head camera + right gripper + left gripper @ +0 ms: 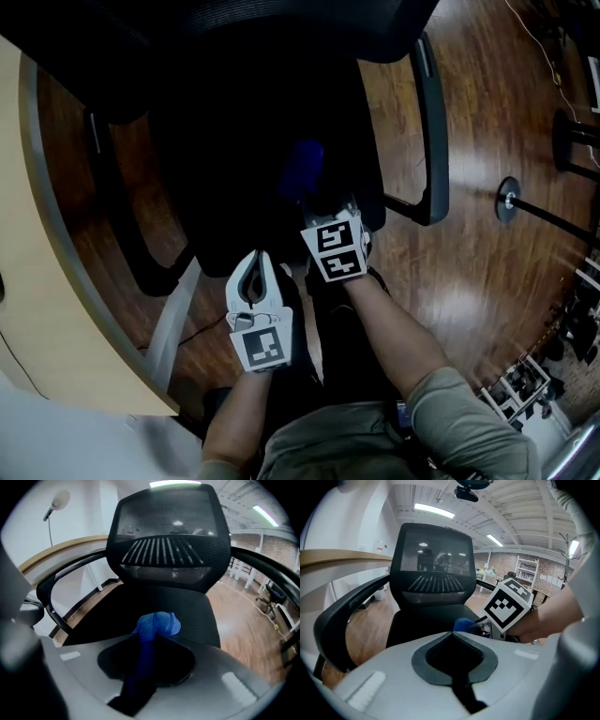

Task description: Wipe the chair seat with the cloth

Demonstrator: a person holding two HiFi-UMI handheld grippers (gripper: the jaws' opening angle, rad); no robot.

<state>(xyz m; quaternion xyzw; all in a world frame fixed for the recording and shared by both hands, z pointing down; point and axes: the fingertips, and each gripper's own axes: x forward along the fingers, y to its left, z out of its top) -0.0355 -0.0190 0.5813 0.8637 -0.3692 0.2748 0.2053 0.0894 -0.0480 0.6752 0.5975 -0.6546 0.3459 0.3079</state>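
Blue fabric, 1 cloth [157, 625], is bunched and pinched between the jaws of the right gripper [152, 641]. A rounded wad of it pokes out past the tips and a strip runs back between the pads. The cloth hangs over the chair seat [192, 604], towards the seat's front edge. Whether it touches the seat cannot be told.

From the head view the cloth [302, 169] shows as a dark blue patch against the black seat [234, 141], just ahead of the right gripper [319, 202]. The left gripper [255, 267] sits off the seat's front edge, beside the right one. Its jaws meet at the tips with nothing between them, as the left gripper view [453, 637] confirms.

The only print to be seen is the black-and-white square patterns on the 2 marker cubes, 1 per gripper. The right cube [335, 248] shows 2 patterned faces and the left cube [261, 347] shows 1.

There is 1 chair, with 1 mesh backrest [168, 541] behind the seat and 2 armrests, 1 on each side of it [433, 122] [112, 197]. A pale desk edge [56, 281] curves past the seat's left, and wooden floor [487, 262] lies to its right.
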